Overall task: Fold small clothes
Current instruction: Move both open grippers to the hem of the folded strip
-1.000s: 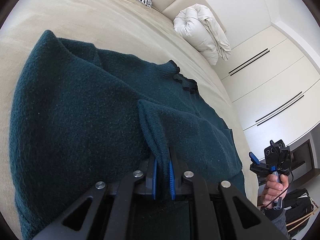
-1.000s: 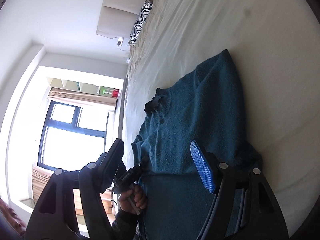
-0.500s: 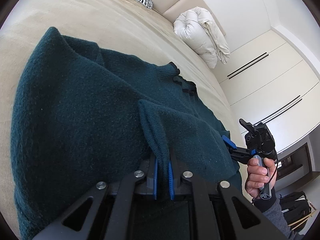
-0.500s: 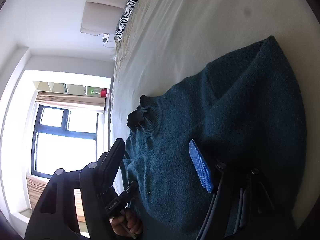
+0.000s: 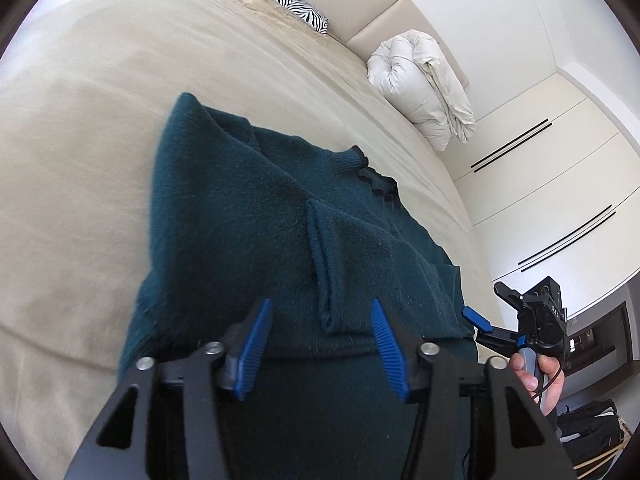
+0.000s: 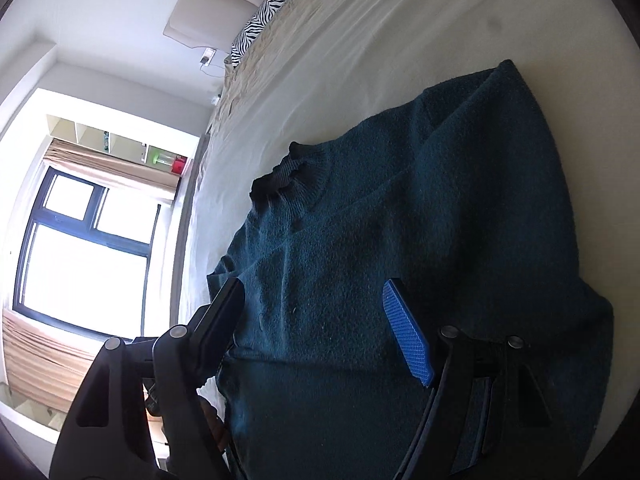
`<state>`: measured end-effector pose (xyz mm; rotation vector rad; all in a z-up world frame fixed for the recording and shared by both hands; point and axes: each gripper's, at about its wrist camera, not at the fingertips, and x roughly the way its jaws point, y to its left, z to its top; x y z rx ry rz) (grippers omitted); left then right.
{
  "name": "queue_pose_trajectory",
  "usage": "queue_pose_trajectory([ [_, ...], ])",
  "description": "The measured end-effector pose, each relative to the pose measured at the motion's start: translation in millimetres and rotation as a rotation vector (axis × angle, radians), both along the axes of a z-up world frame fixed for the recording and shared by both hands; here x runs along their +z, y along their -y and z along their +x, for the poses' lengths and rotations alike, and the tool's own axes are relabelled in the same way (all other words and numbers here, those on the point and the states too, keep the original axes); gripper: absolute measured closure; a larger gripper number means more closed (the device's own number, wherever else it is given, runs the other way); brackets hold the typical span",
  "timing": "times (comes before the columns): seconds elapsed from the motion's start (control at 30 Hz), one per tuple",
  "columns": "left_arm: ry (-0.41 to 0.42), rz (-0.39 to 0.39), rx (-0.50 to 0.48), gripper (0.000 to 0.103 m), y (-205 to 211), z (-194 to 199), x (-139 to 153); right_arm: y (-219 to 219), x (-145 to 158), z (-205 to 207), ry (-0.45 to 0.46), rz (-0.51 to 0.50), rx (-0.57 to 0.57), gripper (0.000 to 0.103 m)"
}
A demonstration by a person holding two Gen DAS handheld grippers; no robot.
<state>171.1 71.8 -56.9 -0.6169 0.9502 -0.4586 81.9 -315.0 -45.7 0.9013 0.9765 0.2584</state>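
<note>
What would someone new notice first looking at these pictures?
A dark teal sweater spread on the beige bed, one sleeve cuff folded onto its front. The left gripper hovers open over that cuff. A zebra-print pillow lies by the headboard.

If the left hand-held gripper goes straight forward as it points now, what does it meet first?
Most likely the folded sleeve cuff of the dark teal sweater, which lies between the open fingers of the left hand-held gripper. Depth is unclear, so it could pass just above it.

Left gripper [image 5: 320,344] spread over teal sweater [image 5: 240,240], sleeve cuff [image 5: 326,276] between fingers [image 5: 252,350]
</note>
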Motion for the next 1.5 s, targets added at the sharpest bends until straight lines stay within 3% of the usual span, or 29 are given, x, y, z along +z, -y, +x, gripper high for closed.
queue_pose_trajectory([
  [0.23,-0.063,0.099,0.073,0.037,-48,-110,1,11,-2,-129,-0.005,-0.083,-0.061,0.032],
  [0.4,-0.095,0.118,0.097,0.037,-66,-180,-6,25,-2,-204,-0.032,-0.16,-0.112,0.032],
  [0.53,-0.101,0.138,0.091,0.037,-67,-214,-1,39,12,-248,-0.033,-0.221,-0.138,0.032],
  [0.7,-0.125,0.161,0.031,0.037,-53,-238,-5,56,16,-290,-0.097,-0.264,-0.151,0.032],
  [0.97,-0.158,0.191,-0.031,0.037,-37,-253,-9,49,0,-321,-0.178,-0.29,-0.09,0.033],
  [1.5,-0.216,0.128,-0.082,0.037,-38,-257,-14,46,0,-335,-0.226,-0.243,-0.06,0.042],
])
